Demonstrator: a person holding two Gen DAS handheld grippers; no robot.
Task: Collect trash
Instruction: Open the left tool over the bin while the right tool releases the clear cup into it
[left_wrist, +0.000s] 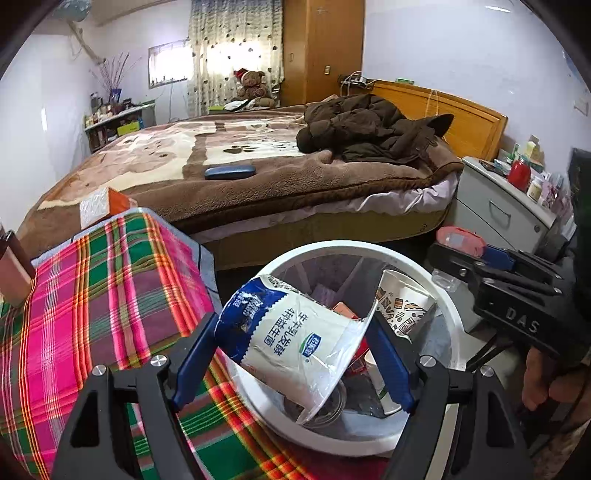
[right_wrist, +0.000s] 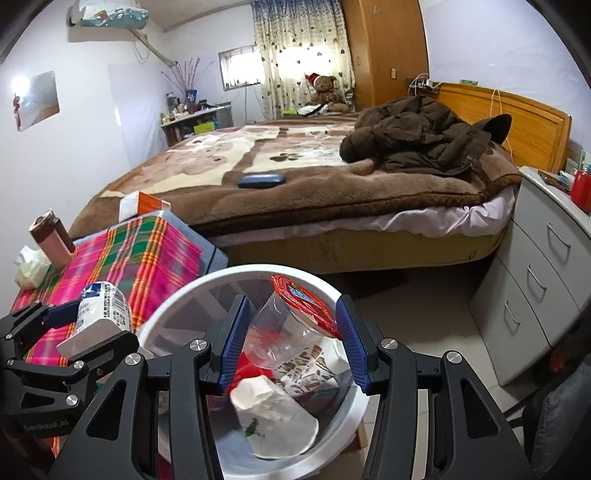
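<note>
My left gripper (left_wrist: 291, 339) is shut on a blue and white milk pouch (left_wrist: 291, 336), held over the rim of the white trash bin (left_wrist: 369, 249). The pouch also shows in the right wrist view (right_wrist: 103, 306). My right gripper (right_wrist: 291, 339) is over the same bin (right_wrist: 177, 306). A clear plastic cup with a red lid (right_wrist: 291, 325) sits between its jaws; the right pad seems to touch the lid, and I cannot tell if the cup is gripped. Paper cups (right_wrist: 273, 417) and wrappers lie inside the bin.
A table with a pink and green plaid cloth (left_wrist: 92, 295) stands left of the bin, with a brown bottle (right_wrist: 51, 236) and tissues (right_wrist: 29, 266) on it. The bed (left_wrist: 258, 173) lies behind. A grey drawer cabinet (right_wrist: 535, 288) stands to the right.
</note>
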